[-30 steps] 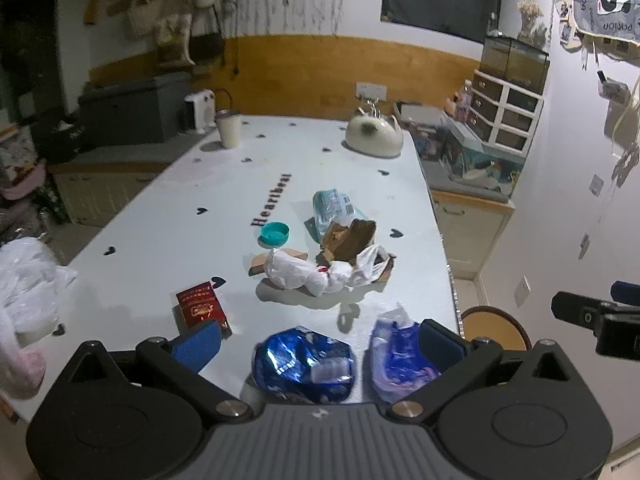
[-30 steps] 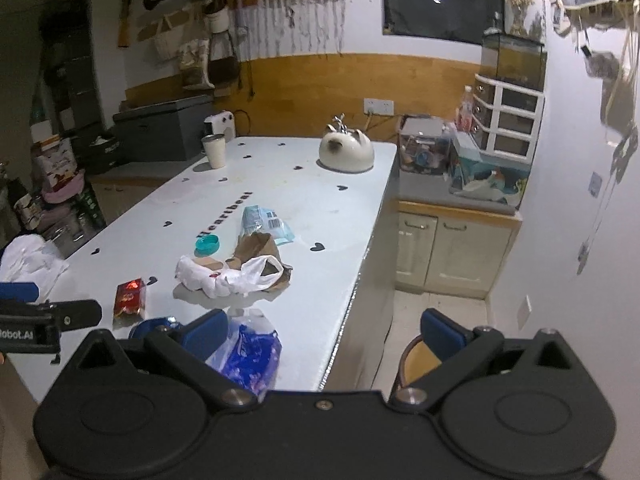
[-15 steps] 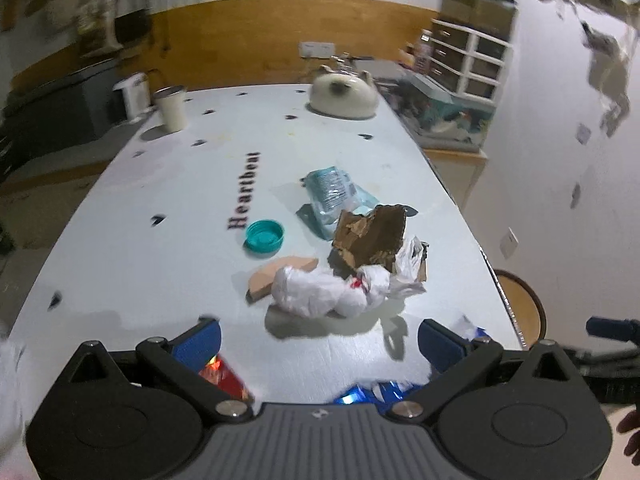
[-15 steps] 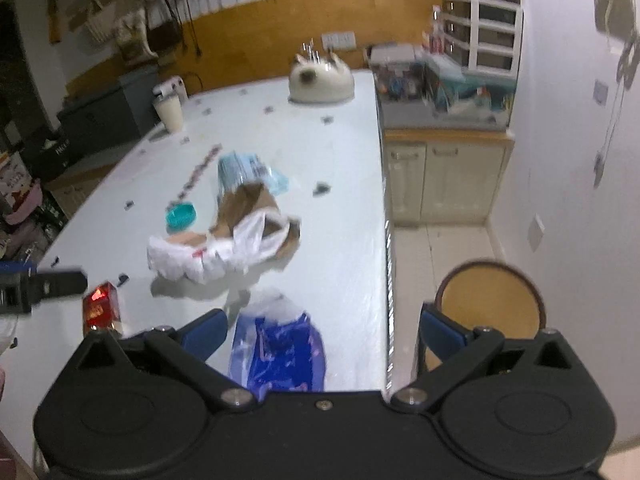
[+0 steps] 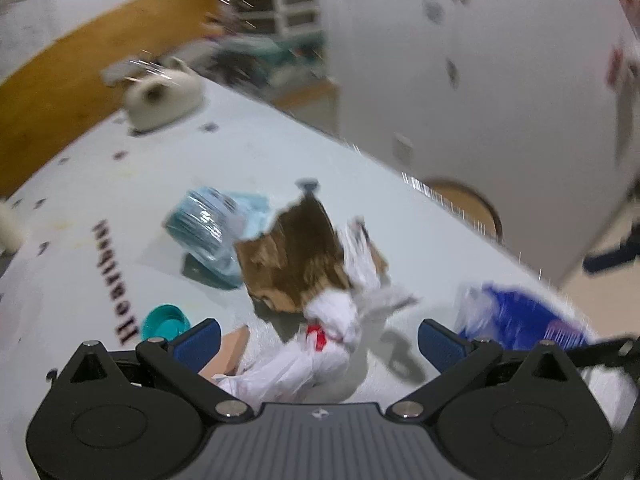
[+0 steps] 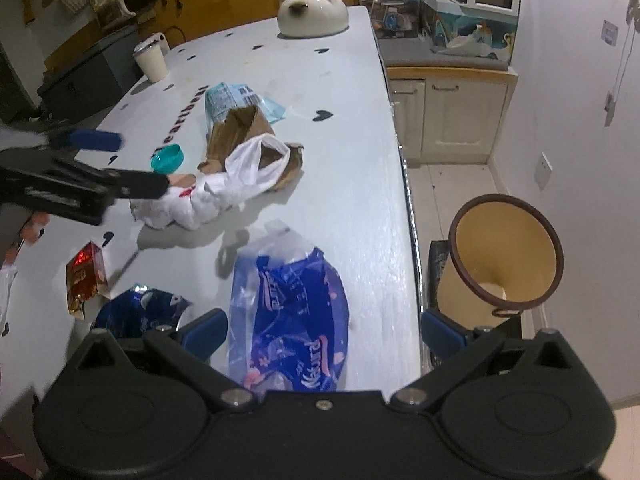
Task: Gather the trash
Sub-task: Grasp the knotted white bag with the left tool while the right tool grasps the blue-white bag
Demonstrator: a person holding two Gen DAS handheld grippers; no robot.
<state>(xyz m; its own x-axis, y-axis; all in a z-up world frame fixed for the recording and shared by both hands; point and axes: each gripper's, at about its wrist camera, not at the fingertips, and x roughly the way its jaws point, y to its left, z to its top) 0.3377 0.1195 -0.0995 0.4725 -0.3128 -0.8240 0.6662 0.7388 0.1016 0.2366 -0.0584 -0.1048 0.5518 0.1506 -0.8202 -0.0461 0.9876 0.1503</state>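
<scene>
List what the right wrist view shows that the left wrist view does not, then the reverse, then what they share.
Only the right wrist view: the red snack packet, the crumpled dark blue wrapper and the inside of the tan round bin. Only the left wrist view: nothing distinct; it is blurred. Both: the white plastic bag, brown torn paper bag, teal round cap, both hand-held grippers open.

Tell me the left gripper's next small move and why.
Probably ease the left gripper down and shut it on the white plastic bag. Its jaws are open, empty, and the bag lies between them on the table, with the bin waiting beside the edge.
</scene>
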